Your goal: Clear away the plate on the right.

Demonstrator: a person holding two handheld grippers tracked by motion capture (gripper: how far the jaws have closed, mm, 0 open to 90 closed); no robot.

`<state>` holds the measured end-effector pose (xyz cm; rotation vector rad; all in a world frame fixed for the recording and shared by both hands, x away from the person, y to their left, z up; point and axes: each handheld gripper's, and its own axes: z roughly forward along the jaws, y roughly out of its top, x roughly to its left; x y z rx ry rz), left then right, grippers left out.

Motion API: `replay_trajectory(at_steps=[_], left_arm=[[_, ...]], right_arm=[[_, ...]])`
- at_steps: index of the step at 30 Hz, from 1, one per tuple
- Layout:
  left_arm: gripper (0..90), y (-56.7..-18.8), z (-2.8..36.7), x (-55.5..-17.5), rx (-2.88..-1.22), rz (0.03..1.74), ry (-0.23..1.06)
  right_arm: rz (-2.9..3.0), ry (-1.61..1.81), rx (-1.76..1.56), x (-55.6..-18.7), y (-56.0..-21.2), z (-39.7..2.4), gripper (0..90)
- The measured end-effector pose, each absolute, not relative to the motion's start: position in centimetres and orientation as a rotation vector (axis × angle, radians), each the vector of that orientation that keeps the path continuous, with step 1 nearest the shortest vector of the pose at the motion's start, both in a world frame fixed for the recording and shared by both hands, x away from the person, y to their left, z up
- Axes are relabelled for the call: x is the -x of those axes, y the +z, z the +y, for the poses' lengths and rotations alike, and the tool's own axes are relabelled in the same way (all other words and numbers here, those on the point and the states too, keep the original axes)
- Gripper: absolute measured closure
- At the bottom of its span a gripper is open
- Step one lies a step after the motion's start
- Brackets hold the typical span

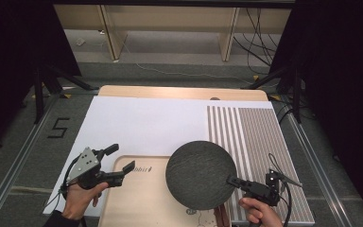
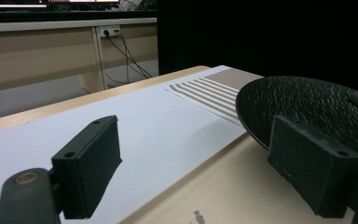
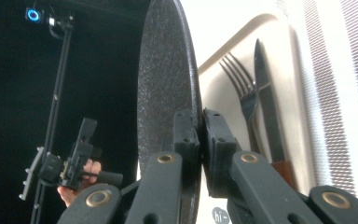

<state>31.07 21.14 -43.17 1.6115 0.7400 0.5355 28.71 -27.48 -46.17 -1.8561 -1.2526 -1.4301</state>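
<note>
A round, dark, rough-textured plate hangs over the right part of a pale wooden tray. My right gripper is shut on its right rim. In the right gripper view the two pads clamp the plate's edge, and a fork and a knife lie side by side on the tray beyond it. My left gripper stands open at the tray's left edge with nothing between its jaws. In the left gripper view the plate lies just beyond the right pad.
A white sheet covers the table, with a striped placemat on its right side. The table's wooden far edge borders a floor with tripod legs and cables. A person's hands hold both grippers at the near edge.
</note>
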Motion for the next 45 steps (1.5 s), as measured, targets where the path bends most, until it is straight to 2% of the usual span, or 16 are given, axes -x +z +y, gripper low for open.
replay_trajectory(at_steps=[13, 45], left_arm=[[16.0, -43.2, 21.1, -31.1, -1.611, 0.739, 0.535], [16.0, -43.2, 21.0, -31.1, -1.612, 0.736, 0.531]], right_arm=[[-1.289, -1.375, 1.817, -28.8, -46.5, -24.5, 85.9], [-1.394, -1.255, 1.779, -28.8, -47.5, -20.3, 85.0]])
